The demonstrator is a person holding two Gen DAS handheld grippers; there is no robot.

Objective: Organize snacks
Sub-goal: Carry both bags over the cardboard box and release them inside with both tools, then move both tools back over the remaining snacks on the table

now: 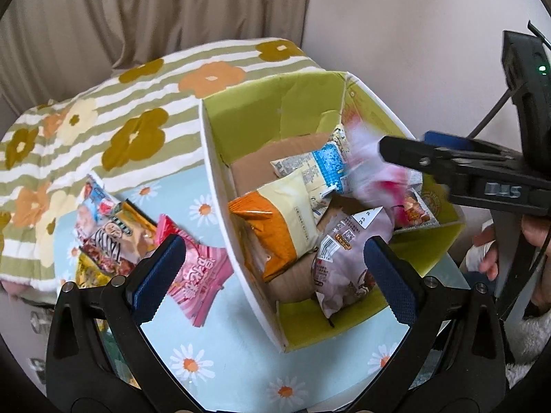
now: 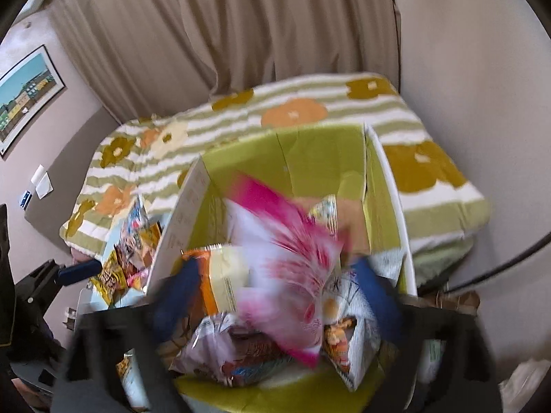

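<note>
The right hand-held gripper (image 2: 275,296) stands spread above the green-lined box (image 1: 241,110), and a pink-and-white snack packet (image 2: 286,265) shows between its fingers only as a motion smear, apparently loose and dropping onto the packets already inside: an orange-and-cream bag (image 1: 275,227), a pale purple bag (image 1: 344,258) and a blue-and-white one (image 1: 327,165). The left hand-held gripper (image 1: 275,268) is also spread and pinches nothing; it hovers over the near wall of the box, with the blue daisy-print bench (image 1: 224,344) below it. Several snacks remain outside, left of the box: a pink striped packet (image 1: 199,275) nearest, then a small heap of packets (image 1: 106,230) near the edge of the flowered blanket (image 1: 137,103). The likely trouble from here is the falling packet landing on the slanted pile and sliding up against the right wall or onto the rim, since the bags are slick and lie tilted. The box itself looks light, with a flap folded in, so a left finger knocking its near wall on the way to the pink striped packet could shove it. That packet lies flat, so a shallow pinch may slip off.
</note>
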